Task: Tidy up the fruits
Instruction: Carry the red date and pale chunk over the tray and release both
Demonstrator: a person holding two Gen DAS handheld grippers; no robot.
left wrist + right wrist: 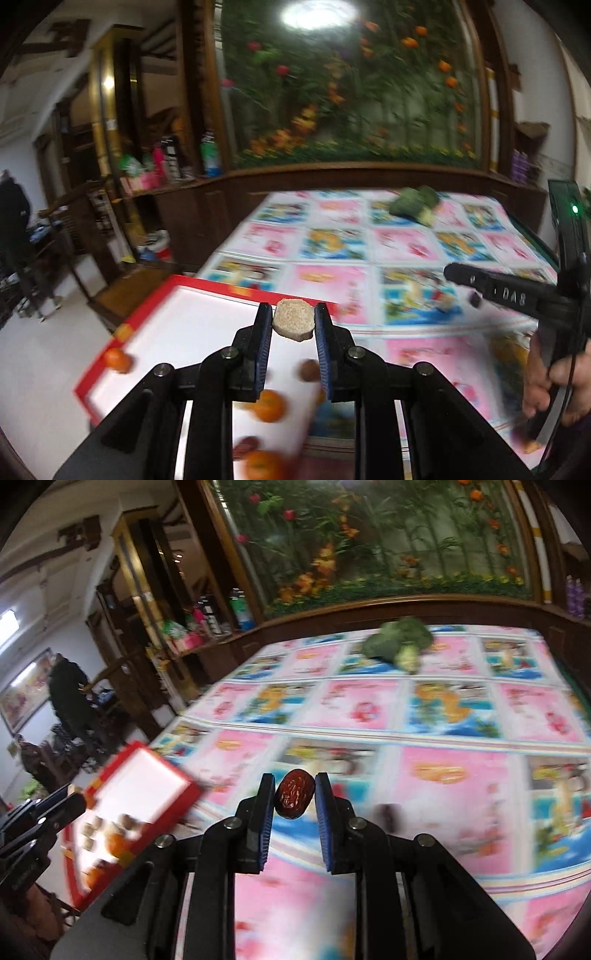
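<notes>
My left gripper (294, 317) is shut on a tan round slice (293, 323) and holds it above the far edge of a white tray with a red rim (207, 286). Oranges (269, 406), a brown nut (308, 370) and red dates (246, 445) lie in the tray. My right gripper (294, 794) is shut on a dark red date (294, 792) above the patterned tablecloth (443, 794). The tray shows at the left of the right wrist view (110, 771). The right gripper also shows at the right of the left wrist view (458, 275).
A broccoli head (415, 203) lies at the far side of the table, also in the right wrist view (399, 640). A dark date-like thing (388, 816) lies on the cloth near my right gripper. Wooden shelves and a cabinet stand behind and left of the table.
</notes>
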